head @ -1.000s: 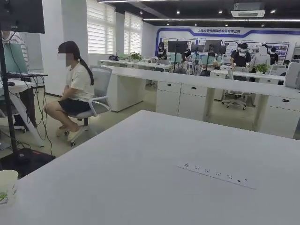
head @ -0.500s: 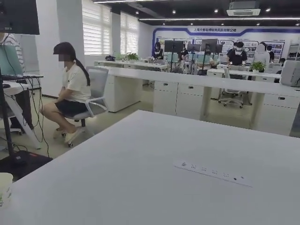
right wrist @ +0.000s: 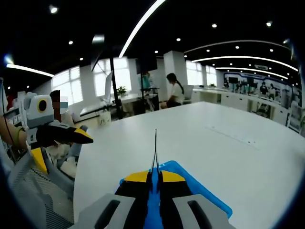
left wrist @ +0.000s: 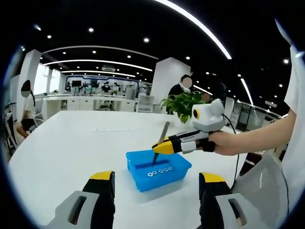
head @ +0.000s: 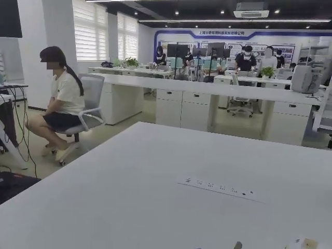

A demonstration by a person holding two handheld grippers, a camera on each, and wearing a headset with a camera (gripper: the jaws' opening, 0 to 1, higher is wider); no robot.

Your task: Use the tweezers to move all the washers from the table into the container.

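Note:
In the left gripper view a blue container (left wrist: 177,172) sits on the white table (left wrist: 86,143) with several washers (left wrist: 159,171) lying in a row inside. My right gripper (left wrist: 159,148) comes in from the right, shut on the tweezers (left wrist: 162,134), whose tips point down into the container. My left gripper (left wrist: 157,191) stands open just in front of the container, with nothing between its jaws. In the right gripper view the right gripper (right wrist: 154,177) pinches the tweezers (right wrist: 155,145) above the container (right wrist: 200,191), and the left gripper (right wrist: 71,135) shows at the left.
A flush power strip (head: 223,189) is set into the table (head: 129,197) farther out. A person sits on an office chair (head: 88,104) to the left beyond the table. A potted plant (left wrist: 183,105) stands behind the right gripper. Desks fill the room behind.
The head camera has swung to the right, so the paper cup at the lower left has left the picture. A slim grey tip now peeks in at the bottom edge.

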